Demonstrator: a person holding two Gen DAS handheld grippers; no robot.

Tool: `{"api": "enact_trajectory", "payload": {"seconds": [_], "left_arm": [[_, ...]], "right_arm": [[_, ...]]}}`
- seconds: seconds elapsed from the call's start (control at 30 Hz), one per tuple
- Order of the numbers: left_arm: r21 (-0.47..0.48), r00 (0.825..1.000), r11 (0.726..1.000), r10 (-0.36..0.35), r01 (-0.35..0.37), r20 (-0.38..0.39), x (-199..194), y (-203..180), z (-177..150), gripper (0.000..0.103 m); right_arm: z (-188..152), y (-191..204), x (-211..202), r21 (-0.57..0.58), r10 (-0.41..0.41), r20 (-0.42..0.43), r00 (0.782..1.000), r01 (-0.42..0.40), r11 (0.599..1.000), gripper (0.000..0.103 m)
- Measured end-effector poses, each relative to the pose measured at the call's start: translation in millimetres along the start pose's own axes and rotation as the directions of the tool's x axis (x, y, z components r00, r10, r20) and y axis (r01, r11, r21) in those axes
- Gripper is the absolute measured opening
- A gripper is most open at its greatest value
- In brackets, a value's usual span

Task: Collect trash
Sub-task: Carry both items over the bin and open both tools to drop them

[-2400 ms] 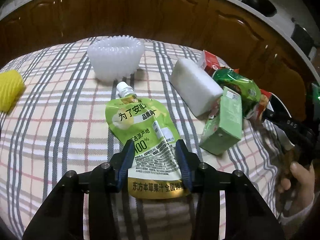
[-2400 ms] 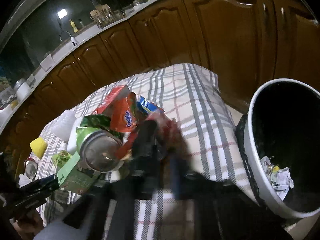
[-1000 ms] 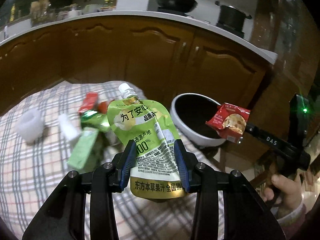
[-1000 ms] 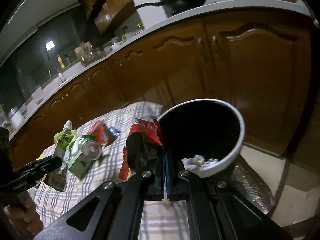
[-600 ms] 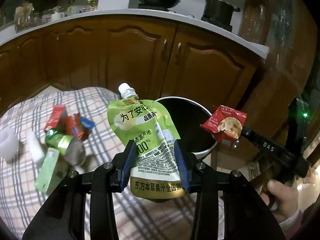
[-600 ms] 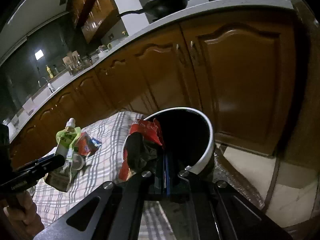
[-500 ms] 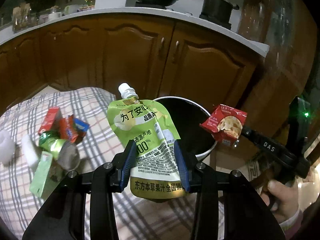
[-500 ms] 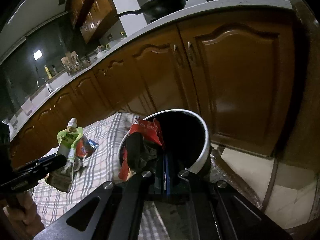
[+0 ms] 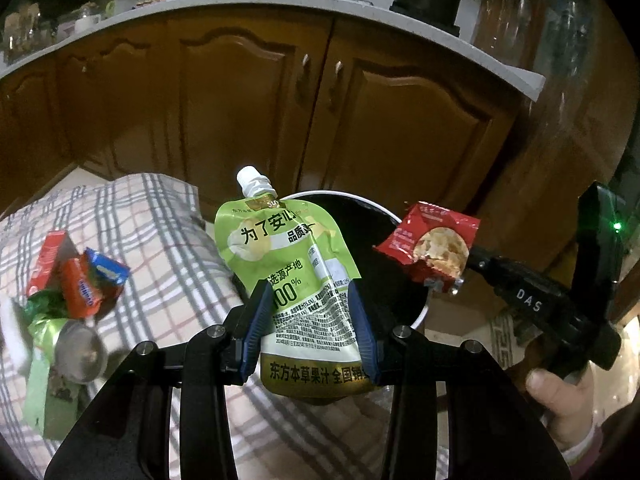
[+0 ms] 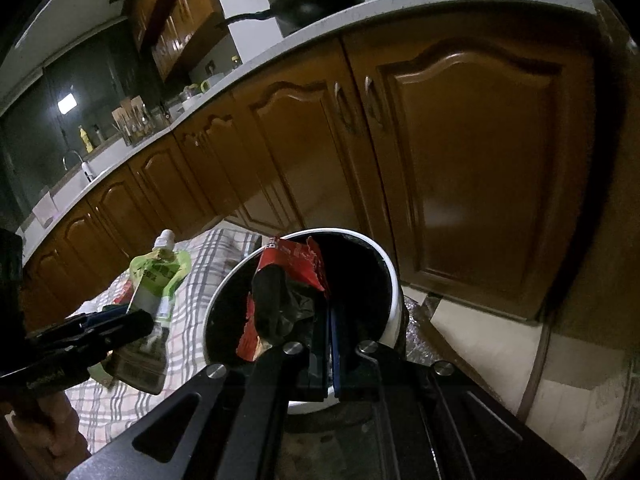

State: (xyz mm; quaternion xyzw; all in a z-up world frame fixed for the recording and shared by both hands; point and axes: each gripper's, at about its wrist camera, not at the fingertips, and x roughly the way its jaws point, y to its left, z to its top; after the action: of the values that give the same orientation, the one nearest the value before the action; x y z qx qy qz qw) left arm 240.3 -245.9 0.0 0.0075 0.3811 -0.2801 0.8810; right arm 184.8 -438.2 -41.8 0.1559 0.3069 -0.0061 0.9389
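Note:
My left gripper [image 9: 308, 328] is shut on a green juice pouch [image 9: 296, 272] with a white cap, held upright in front of the white-rimmed trash bin [image 9: 418, 316]. My right gripper [image 10: 326, 344] is shut on a red snack wrapper [image 10: 296, 264] and holds it over the bin's black mouth [image 10: 394, 280]. The wrapper also shows in the left wrist view [image 9: 430, 254], at the bin's right rim. The pouch shows in the right wrist view [image 10: 154, 280], left of the bin.
A plaid-covered table [image 9: 160, 248] lies left of the bin with a trash pile: red wrappers [image 9: 76, 280], a crushed can [image 9: 76, 344] and a green carton [image 9: 44, 392]. Brown cabinet doors [image 9: 320, 100] stand behind. Tiled floor [image 10: 500, 352] lies right of the bin.
Both grippers have moved nearer the bin with their loads. The bin now sits larger and more central; the table's trash pile has slid left.

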Motion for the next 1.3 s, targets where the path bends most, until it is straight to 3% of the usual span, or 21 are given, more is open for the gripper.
{"api": "enact_trajectory", "payload": {"seconds": [0.73, 0.9, 0.97, 1.2, 1.3], "left_arm": [[0.036, 0.994, 0.999, -0.016, 0.020, -0.104, 55, -9, 6, 0.040], [0.029, 0.991, 0.999, -0.014, 0.018, -0.135, 63, -7, 6, 0.046], [0.023, 0.991, 1.000, -0.009, 0.012, -0.131, 63, -6, 6, 0.048], [0.002, 0.996, 1.000, -0.004, 0.004, -0.093, 45, 0, 3, 0.054], [-0.019, 0.998, 1.000, -0.001, 0.000, -0.068, 29, 8, -3, 0.056]], "right_arm": [[5, -8, 38, -0.027, -0.025, -0.078, 0.997, 0.023, 0.999, 0.002], [9, -11, 45, -0.018, -0.021, -0.093, 0.995, 0.020, 1.000, 0.013], [9, -12, 44, -0.009, -0.017, -0.092, 0.996, 0.016, 1.000, 0.028], [3, -11, 34, 0.018, 0.005, -0.071, 0.997, -0.004, 1.000, 0.039], [-1, -8, 26, 0.029, 0.024, -0.058, 0.998, -0.022, 0.999, 0.050]]}}
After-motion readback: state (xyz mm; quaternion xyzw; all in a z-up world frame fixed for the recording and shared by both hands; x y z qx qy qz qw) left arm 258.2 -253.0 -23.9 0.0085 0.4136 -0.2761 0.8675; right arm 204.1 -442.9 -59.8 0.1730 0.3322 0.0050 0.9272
